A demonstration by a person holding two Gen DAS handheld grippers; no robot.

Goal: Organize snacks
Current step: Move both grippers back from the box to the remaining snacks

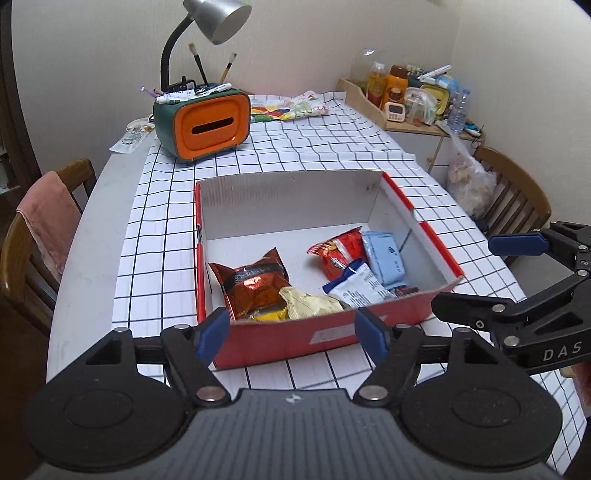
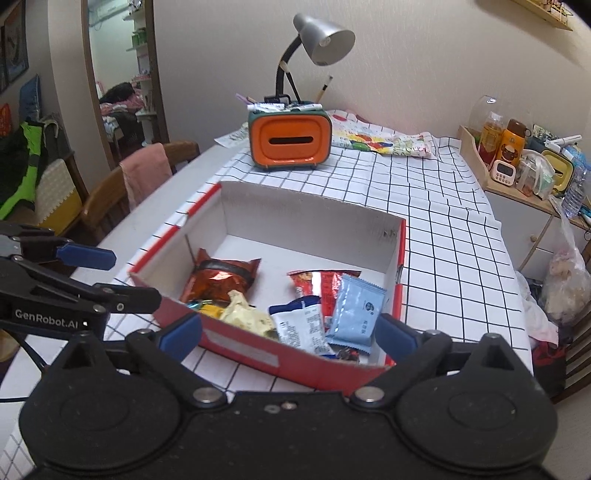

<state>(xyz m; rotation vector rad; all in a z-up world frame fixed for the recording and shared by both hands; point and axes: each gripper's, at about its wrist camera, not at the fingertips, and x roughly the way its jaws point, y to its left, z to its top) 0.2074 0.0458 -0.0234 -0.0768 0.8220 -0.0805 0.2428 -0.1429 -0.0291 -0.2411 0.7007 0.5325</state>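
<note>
A red cardboard box (image 1: 280,341) with white inside walls stands on the checked tablecloth; it also shows in the right wrist view (image 2: 240,343). Inside lie several snack packets: an orange-brown foil bag (image 1: 255,284) (image 2: 219,280), a pale yellow packet (image 1: 310,302) (image 2: 247,317), a red packet (image 1: 338,253) (image 2: 321,282), a white-and-blue packet (image 1: 360,284) (image 2: 303,325) and a light blue packet (image 1: 384,258) (image 2: 354,310). My left gripper (image 1: 291,332) is open and empty just before the box's near wall. My right gripper (image 2: 288,332) is open and empty at the box's near right corner.
An orange and green tissue box with pens (image 1: 203,122) (image 2: 290,138) and a grey desk lamp (image 1: 218,18) stand at the table's far side. A colourful cloth (image 1: 288,107) lies behind. A side cabinet with bottles (image 1: 413,96) and wooden chairs (image 1: 40,229) (image 1: 517,199) flank the table.
</note>
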